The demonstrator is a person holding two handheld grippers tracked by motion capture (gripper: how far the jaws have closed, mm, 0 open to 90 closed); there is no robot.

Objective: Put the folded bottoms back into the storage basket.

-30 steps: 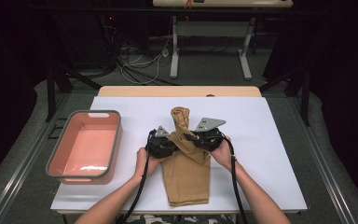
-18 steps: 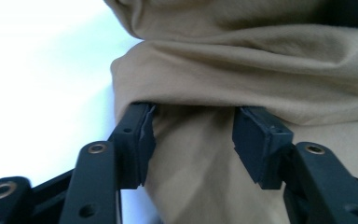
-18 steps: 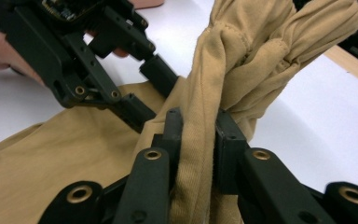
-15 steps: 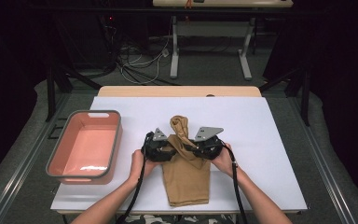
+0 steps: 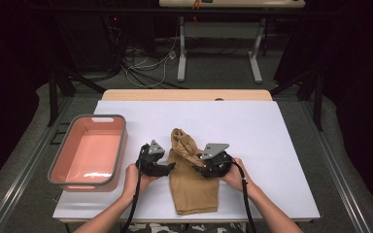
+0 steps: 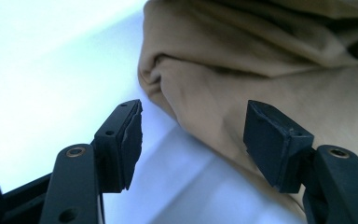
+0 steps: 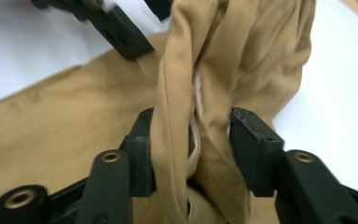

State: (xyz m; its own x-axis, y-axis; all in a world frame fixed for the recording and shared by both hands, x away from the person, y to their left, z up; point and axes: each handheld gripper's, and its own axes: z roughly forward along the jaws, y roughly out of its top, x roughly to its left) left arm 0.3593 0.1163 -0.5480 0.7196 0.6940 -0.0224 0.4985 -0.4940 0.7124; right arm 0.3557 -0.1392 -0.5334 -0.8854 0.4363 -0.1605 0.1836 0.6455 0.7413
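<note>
Tan folded cloth garment (image 5: 193,184) lying lengthwise on the white counter (image 5: 272,145), between both claws.
Its bunched far end rises between the right claw (image 7: 191,154) jaws, which have just been opening, fabric touching both pads; the left claw (image 6: 193,140), likewise just spreading, stands empty beside the cloth's left edge.

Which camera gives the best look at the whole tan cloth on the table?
The high view: the tan cloth lies whole on the white table, flat near the person, bunched at its far end between both grippers. The left gripper view shows one rounded fold. The right gripper view shows a bunched ridge up close.
</note>
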